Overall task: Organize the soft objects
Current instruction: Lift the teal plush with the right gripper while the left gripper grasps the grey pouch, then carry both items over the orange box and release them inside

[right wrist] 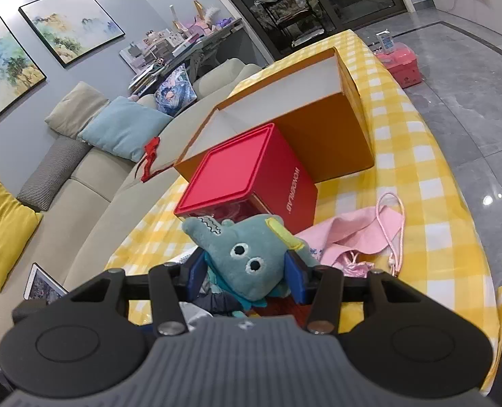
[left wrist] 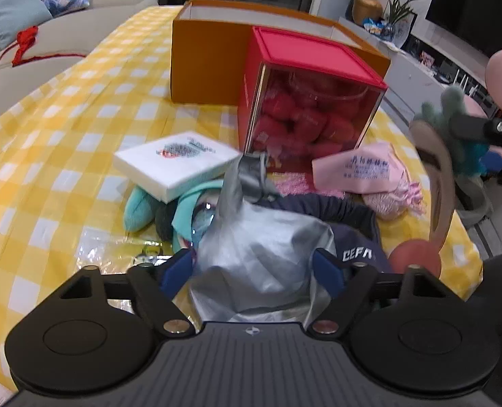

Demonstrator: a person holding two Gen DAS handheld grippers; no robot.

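Note:
My left gripper [left wrist: 253, 271] hangs low over a heap of soft things with its jaws wide. A crumpled silver fabric bag [left wrist: 251, 251] lies between its blue pads [left wrist: 178, 271], which flank the bag without squeezing it. Under the bag are a navy garment [left wrist: 352, 234] and a teal plush doll [left wrist: 138, 210]. My right gripper [right wrist: 247, 271] is shut on a grey-green plush animal [right wrist: 240, 254] with stitched eyes, held up above the table. The left wrist view shows that same plush [left wrist: 451, 108] at the far right, with a brown curved strip dangling from it.
An open orange box [left wrist: 210, 61] stands at the back of the yellow checked table [left wrist: 47, 135], with a red lidded box [left wrist: 312, 108] in front of it. A white flat box [left wrist: 176, 162] and a pink drawstring bag [left wrist: 356, 173] lie nearby. A sofa [right wrist: 98, 176] runs along the left.

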